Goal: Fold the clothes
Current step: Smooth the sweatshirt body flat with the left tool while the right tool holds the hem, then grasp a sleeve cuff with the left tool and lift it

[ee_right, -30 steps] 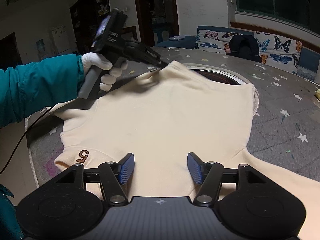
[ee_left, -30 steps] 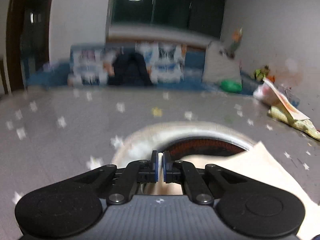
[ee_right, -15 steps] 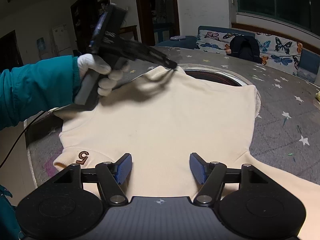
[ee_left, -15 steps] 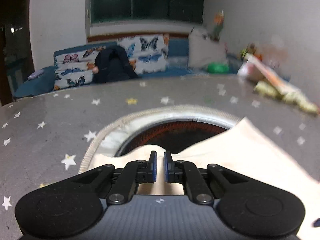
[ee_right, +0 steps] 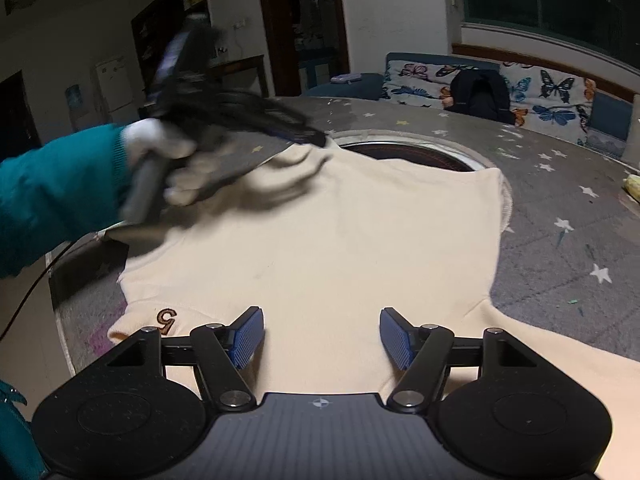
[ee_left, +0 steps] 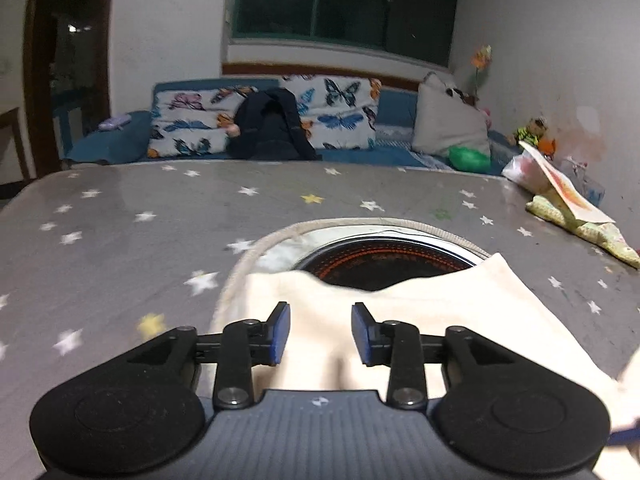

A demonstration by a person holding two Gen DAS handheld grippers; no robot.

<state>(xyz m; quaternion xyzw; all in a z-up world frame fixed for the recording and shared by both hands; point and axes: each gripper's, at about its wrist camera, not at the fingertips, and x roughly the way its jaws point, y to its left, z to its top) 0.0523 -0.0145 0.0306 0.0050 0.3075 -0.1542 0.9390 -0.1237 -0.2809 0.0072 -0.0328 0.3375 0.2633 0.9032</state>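
Note:
A cream sweatshirt lies spread flat on the grey star-patterned table, with a brown "5" near its left edge. Its far hem partly covers a round black cooktop. My left gripper is open just above the hem's far-left corner, holding nothing; it also shows blurred in the right wrist view. My right gripper is open and empty above the near part of the garment.
A sofa with butterfly cushions and a black backpack stands behind the table. A bag and cloth lie at the table's far right. A doorway is at the back left.
My left gripper was shut on the sweatshirt's hem corner; it has opened and let the cloth drop flat. It has also lifted a little. My right gripper has stayed open and still.

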